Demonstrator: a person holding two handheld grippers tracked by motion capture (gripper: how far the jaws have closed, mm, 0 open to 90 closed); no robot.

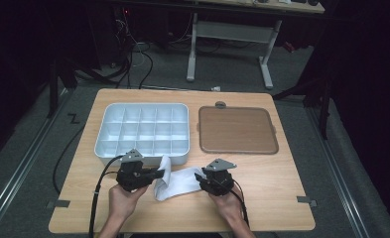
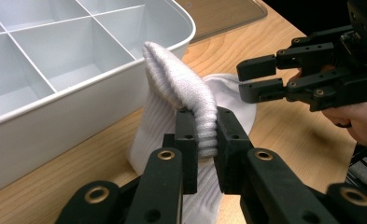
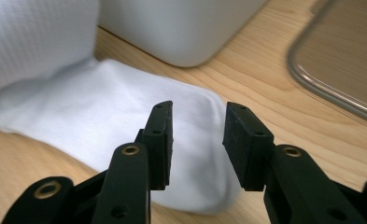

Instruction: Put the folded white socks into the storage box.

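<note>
Your left gripper (image 2: 204, 135) is clamped on the ribbed cuff of the white sock (image 1: 175, 181), just in front of the divided tray (image 1: 142, 130). From there the sock runs along the tray's near wall to its toe, where your right gripper (image 3: 197, 135) hovers with jaws parted, gripping nothing.

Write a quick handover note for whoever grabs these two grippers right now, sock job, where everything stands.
Left gripper: shut on the ribbed cuff of the white sock, holding it raised.
Right gripper: open, jaws over the sock's toe end, not gripping.
Sock lies on the table just in front of the divided white tray; brown lid sits to the tray's right.
Done: cuff picked up.
Left: probably fold the sock and put it in a tray compartment; all compartments look empty.
</note>
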